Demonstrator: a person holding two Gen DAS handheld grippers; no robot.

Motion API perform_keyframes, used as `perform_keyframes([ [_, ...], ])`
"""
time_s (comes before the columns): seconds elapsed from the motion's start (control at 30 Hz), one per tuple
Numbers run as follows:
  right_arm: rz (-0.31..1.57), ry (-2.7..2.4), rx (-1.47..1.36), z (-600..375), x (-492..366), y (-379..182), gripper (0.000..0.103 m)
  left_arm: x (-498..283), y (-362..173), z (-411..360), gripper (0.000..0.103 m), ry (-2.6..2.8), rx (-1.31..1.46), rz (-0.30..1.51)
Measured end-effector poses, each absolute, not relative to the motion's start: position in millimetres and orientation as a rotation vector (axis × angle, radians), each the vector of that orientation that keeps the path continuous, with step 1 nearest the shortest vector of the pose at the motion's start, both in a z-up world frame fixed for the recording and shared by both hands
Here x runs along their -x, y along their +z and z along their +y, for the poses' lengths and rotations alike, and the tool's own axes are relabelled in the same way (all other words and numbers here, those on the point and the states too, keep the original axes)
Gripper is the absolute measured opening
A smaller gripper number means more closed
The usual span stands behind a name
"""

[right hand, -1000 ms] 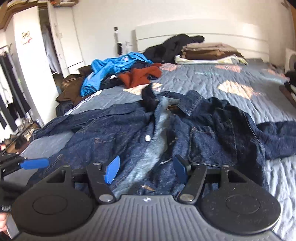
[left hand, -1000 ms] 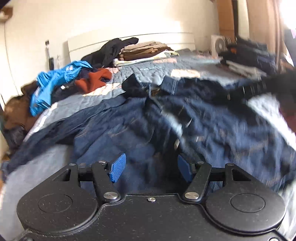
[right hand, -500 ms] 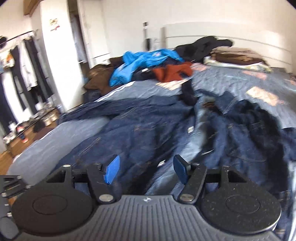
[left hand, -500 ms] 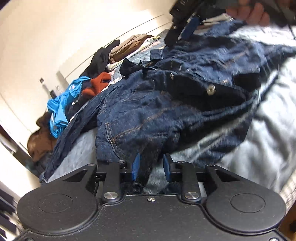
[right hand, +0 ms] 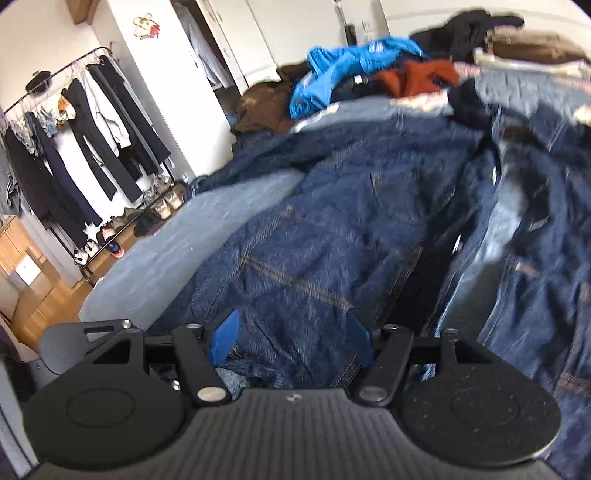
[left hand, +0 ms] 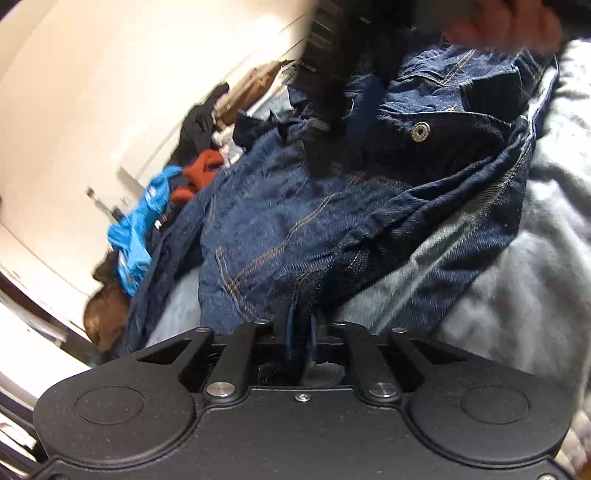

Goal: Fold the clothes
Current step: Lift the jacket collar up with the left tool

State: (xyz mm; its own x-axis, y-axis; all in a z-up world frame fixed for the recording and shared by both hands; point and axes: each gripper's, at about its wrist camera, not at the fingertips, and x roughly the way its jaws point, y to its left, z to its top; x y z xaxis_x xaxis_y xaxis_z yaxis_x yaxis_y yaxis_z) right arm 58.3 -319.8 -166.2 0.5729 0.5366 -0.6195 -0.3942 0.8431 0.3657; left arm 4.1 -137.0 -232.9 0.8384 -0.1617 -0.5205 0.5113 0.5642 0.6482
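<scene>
While the left gripper is pinching a fold of the denim jacket between its closed blue pads, the garment is lying spread across the grey bed, running toward twelve o'clock. At five o'clock of the jacket in the right wrist view, the right gripper is hovering just over the denim with its pads standing apart, gripping nothing. A blurred hand is showing at one o'clock in the left view.
</scene>
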Motion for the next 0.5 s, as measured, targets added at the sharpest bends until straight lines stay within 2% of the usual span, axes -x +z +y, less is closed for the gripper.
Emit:
perform_keyframes([
  [0.17, 0.88, 0.446, -0.073, -321.5, -61.9, -190.6, 0.063, -5.4, -212.0, -117.9, 0.007, -0.467, -0.849, 0.513],
  [0.33, 0.887, 0.487, -0.005, -317.5, -57.5, -194.2, 0.063, -4.5, -200.3, -108.0, 0.009, -0.544, -0.847, 0.588],
  [0.4, 0.897, 0.479, 0.005, -316.2, -58.2, -194.2, 0.063, -4.0, -196.2, -105.4, 0.014, -0.573, -0.849, 0.612],
  [0.5, 0.91, 0.476, -0.028, -320.0, -59.8, -193.7, 0.063, 0.7, -201.3, -127.7, 0.017, -0.594, -0.924, 0.55],
])
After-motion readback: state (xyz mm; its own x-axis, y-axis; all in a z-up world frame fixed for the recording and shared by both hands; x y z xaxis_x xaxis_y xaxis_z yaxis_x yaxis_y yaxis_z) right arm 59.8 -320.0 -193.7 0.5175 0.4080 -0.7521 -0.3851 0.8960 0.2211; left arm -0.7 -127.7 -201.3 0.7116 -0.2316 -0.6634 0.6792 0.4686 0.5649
